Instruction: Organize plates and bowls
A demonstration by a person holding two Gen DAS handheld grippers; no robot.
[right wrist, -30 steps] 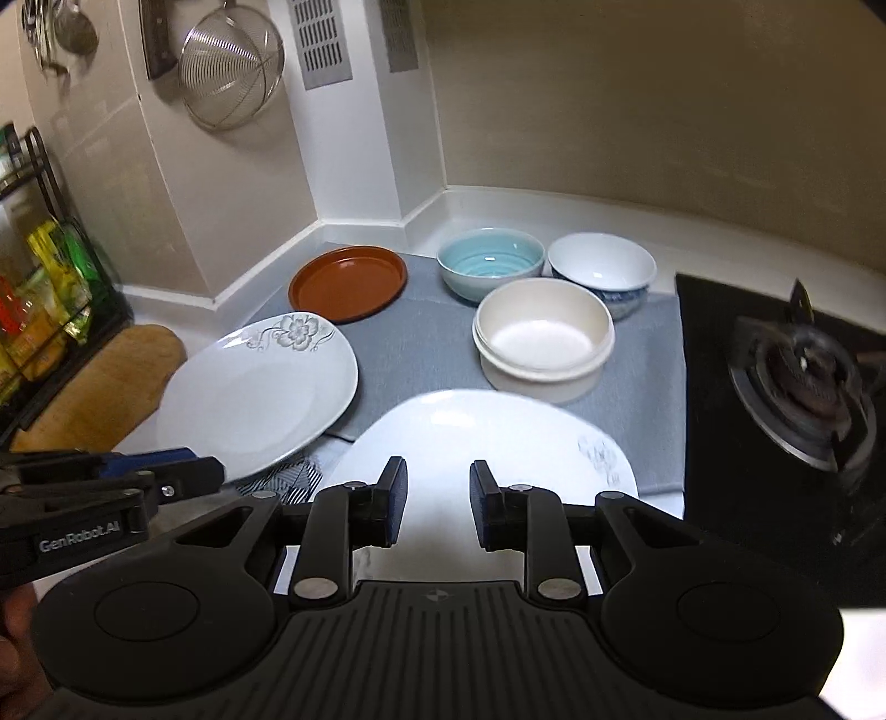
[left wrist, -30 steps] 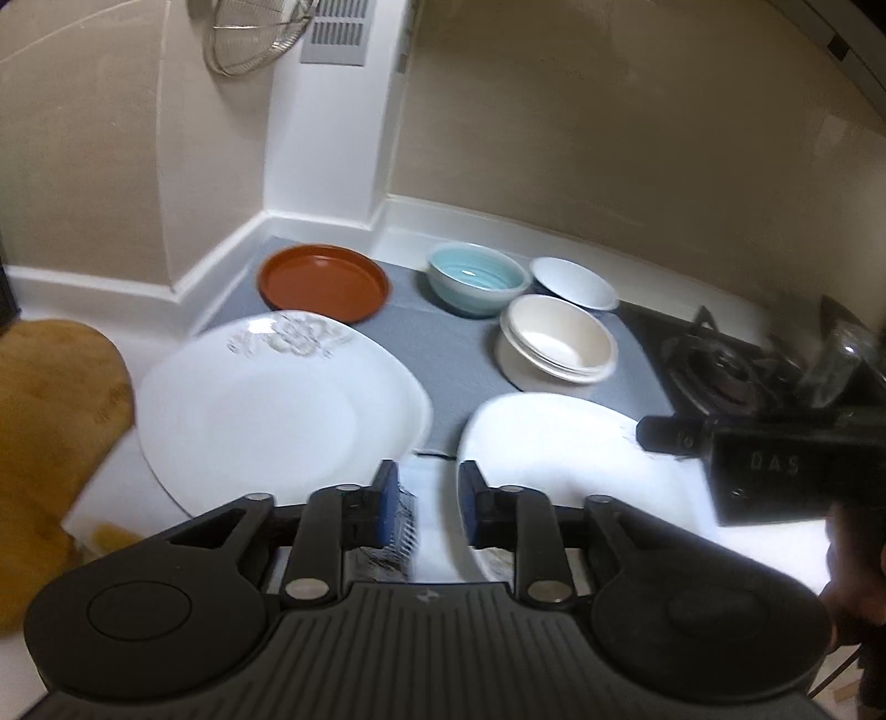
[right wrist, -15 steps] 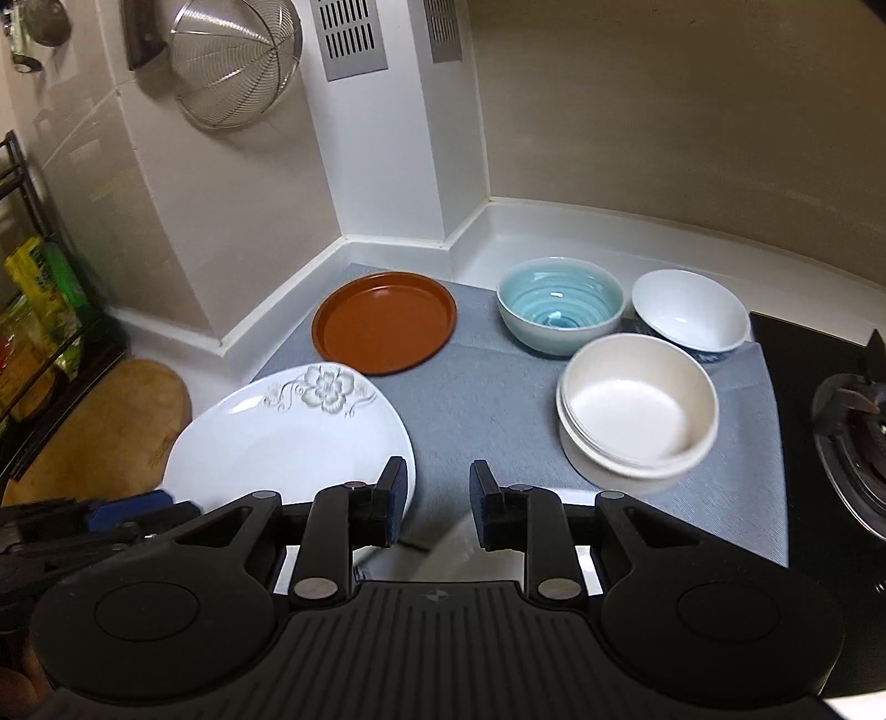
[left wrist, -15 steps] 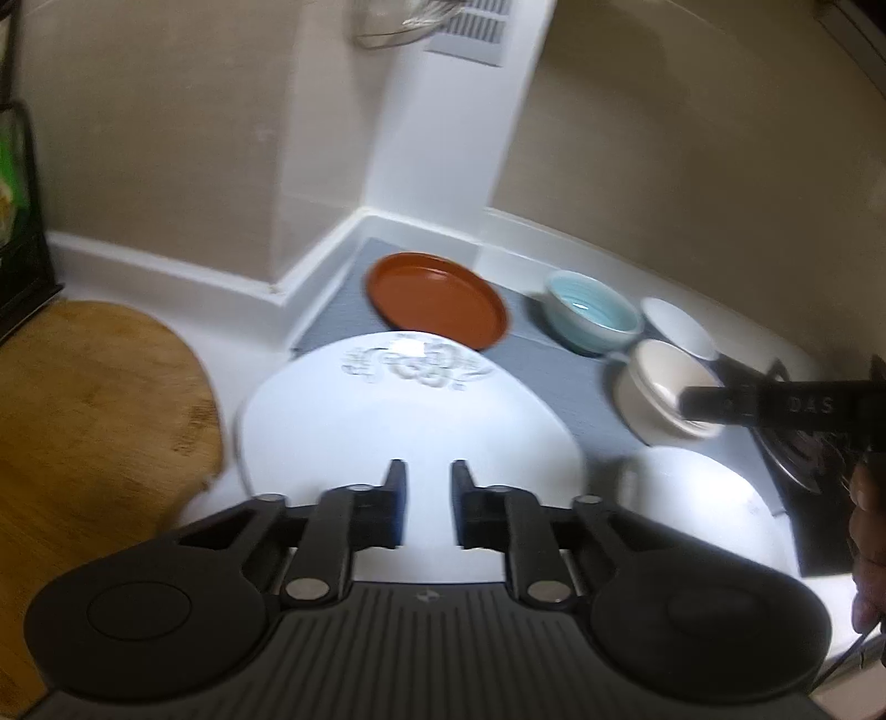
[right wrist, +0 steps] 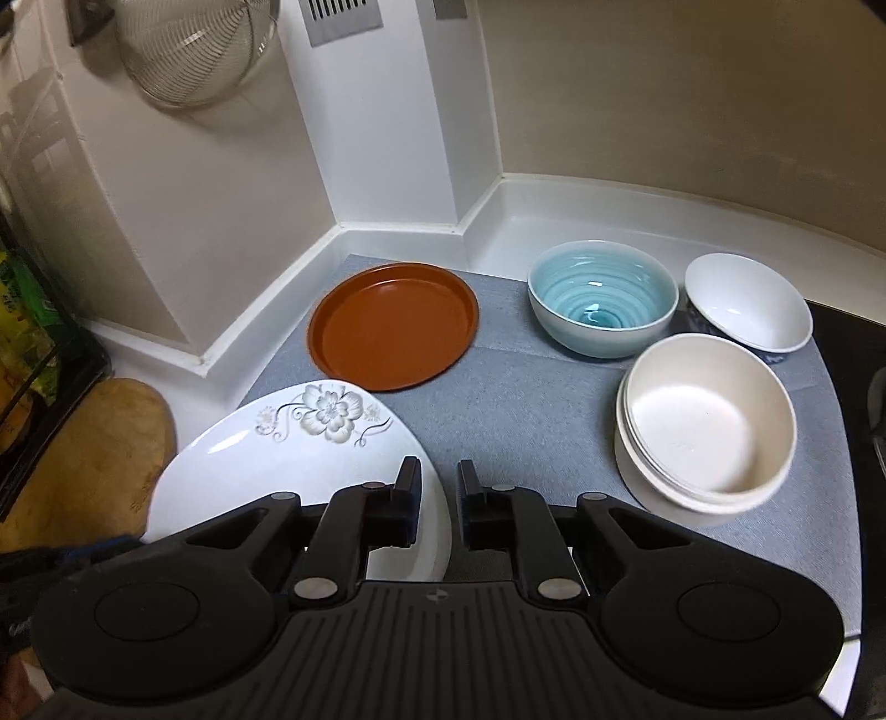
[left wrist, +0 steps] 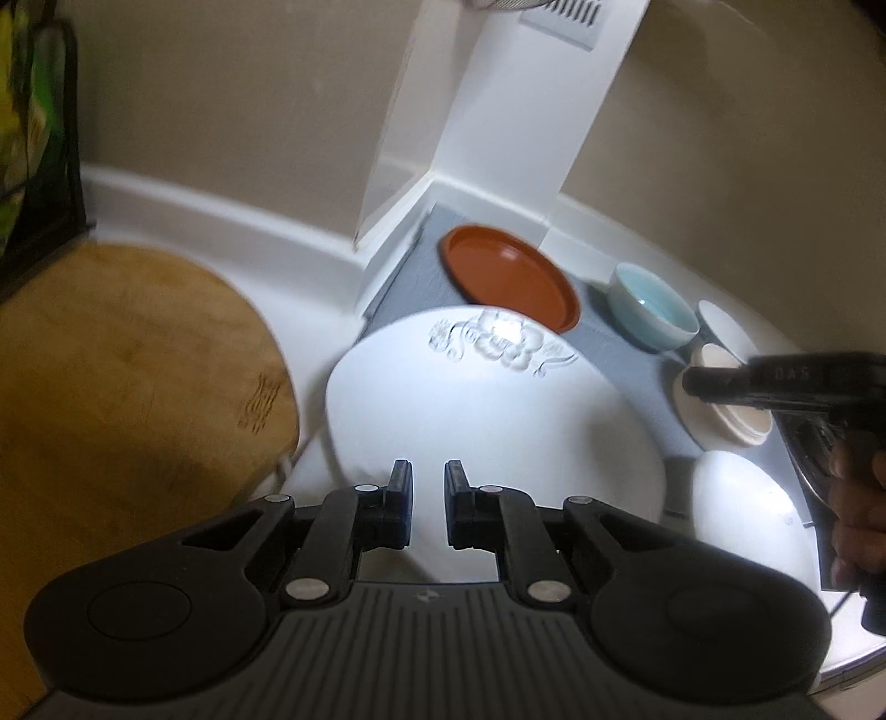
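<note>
The left wrist view is smeared throughout, softening the flower plate (left wrist: pixel 487 421) and the wooden board (left wrist: pixel 127 399), whose left side runs off the frame. The right hand-held gripper (left wrist: pixel 775 382) covers part of the cream bowl (left wrist: pixel 742 426). In the right wrist view, the flower plate's near edge vanishes behind the gripper body, and the wire strainer (right wrist: pixel 188 50) is cropped at the top.

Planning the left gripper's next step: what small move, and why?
Probably ease the left gripper down and forward so the near rim of the flowered white plate enters the gap. It is open, holds nothing, and already lines up with that rim.
</note>
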